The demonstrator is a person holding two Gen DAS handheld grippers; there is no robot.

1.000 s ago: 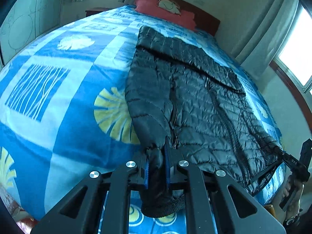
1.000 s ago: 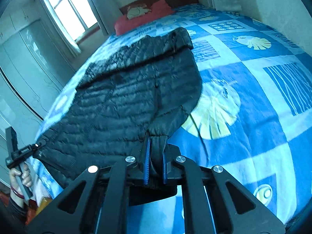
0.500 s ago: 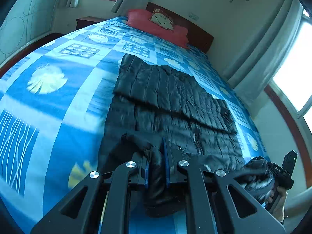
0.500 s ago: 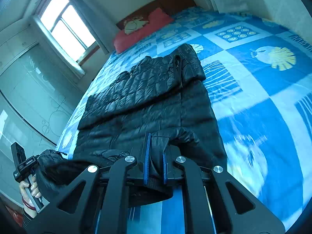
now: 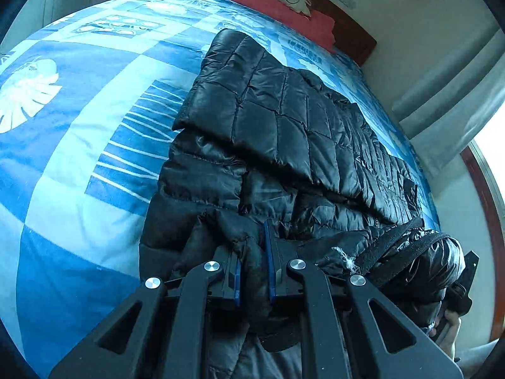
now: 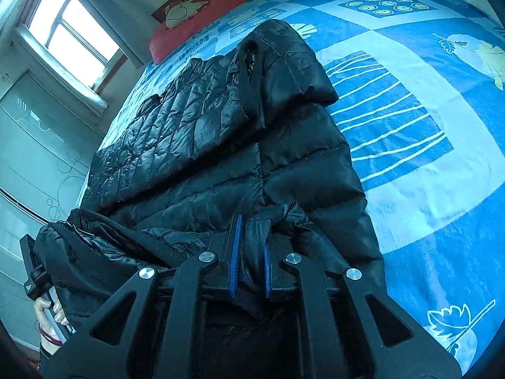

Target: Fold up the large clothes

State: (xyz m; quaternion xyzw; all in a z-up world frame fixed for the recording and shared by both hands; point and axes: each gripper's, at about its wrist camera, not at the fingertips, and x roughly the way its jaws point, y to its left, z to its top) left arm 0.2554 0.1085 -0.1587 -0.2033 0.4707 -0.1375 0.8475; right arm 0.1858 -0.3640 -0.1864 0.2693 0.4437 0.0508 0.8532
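A black quilted puffer jacket (image 5: 284, 126) lies on the bed, its near part lifted and doubled over the far part. My left gripper (image 5: 252, 252) is shut on a bunched black edge of the jacket, blue pads pressing on both sides. In the right wrist view the same jacket (image 6: 221, 132) fills the middle, and my right gripper (image 6: 251, 252) is shut on another pinched fold of its near edge. Each view shows the other gripper at the side, wrapped in jacket fabric, with a hand (image 6: 47, 312) below it.
The bed cover (image 5: 79, 126) is blue and white with leaf prints. A red pillow (image 5: 284, 9) and a dark headboard (image 5: 350, 28) stand at the far end. Curtains (image 5: 448, 94) and a window (image 6: 69, 31) flank the bed.
Both grippers carried the jacket's near edge forward across the bed and lower; the jacket, flat and spread a second ago, is now doubled over itself and fills more of each view.
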